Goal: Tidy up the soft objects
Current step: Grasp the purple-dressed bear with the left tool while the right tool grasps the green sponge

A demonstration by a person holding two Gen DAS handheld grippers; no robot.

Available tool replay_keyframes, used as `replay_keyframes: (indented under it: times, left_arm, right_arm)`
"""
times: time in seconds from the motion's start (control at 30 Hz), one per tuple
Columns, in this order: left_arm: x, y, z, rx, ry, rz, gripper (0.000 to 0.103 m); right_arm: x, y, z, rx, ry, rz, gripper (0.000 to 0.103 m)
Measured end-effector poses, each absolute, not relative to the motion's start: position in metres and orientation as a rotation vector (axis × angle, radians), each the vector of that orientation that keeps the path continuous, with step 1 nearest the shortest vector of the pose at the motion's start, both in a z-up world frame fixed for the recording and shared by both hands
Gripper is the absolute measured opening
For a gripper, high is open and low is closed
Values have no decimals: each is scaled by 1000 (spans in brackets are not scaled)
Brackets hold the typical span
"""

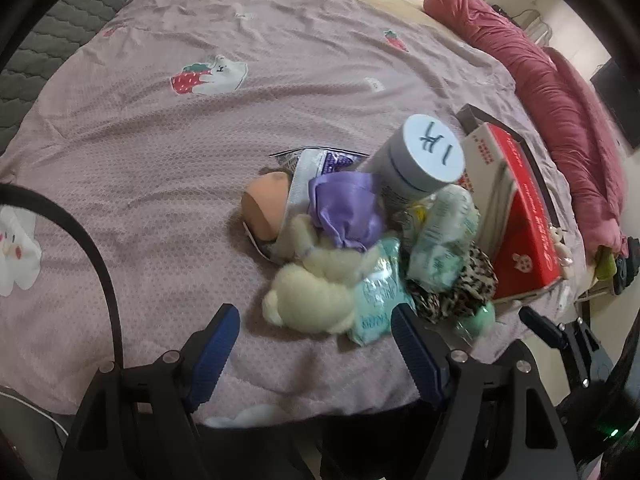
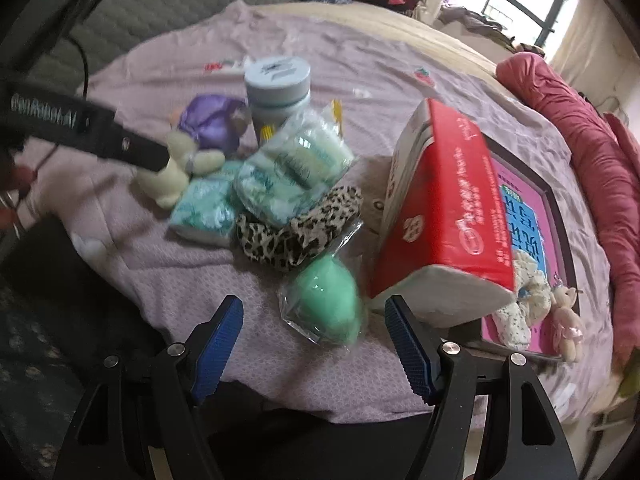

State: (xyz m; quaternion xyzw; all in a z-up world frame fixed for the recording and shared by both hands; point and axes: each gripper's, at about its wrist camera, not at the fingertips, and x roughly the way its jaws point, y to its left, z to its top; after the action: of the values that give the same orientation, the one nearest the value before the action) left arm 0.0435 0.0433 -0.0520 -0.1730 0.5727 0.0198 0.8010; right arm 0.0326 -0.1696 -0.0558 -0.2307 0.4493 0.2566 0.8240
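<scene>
**Soft items heaped on bed; both claws wide and empty**

While both grippers hang over the near edge of the pink quilt, a mixed heap of soft goods sits mid-bed, right of centre in the left wrist view. The left gripper has its blue pads spread apart with nothing between them; the cream plush toy lies just beyond its tips.

Reading the heap left to right in that view: a peach round item at the far-left edge, partly under a white pouch; the cream plush toy, its long axis running from lower left to upper right, rounded head end nearest the camera; a crumpled purple cloth resting on it; a grey-capped canister, tilted, with handwriting on the lid; pale green tissue packs in clear wrap; a leopard-print fabric beneath them; then a red-and-white tissue box, long axis running away from the camera, leaning on a flat dark-framed board.

In the right wrist view, the right gripper likewise stands apart and empty. A mint green sponge in a clear bag lies just ahead, between its pads' line and the leopard-print fabric. A small pink bear rests on the board at far right. Both views are somewhat blurred.
</scene>
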Motion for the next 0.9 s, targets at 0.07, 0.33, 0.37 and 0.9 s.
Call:
replay_keyframes:
  times: [0.07, 0.33, 0.37, 0.9]
  left_arm:
    - [48, 44, -57, -374, 1240, 49, 78]
    - [61, 44, -77, -372, 1282, 73, 78]
    - [63, 44, -79, -382, 1283, 70, 78]
    - [73, 51, -88, -511, 1262, -2, 46]
  right_arm:
    - [34, -166, -63, -513, 963, 542, 74]
    - [42, -157, -82, -579, 978, 508, 64]
    - [45, -157, -85, -585, 985, 504, 61]
    - [52, -186, -55, -378, 918, 561, 42]
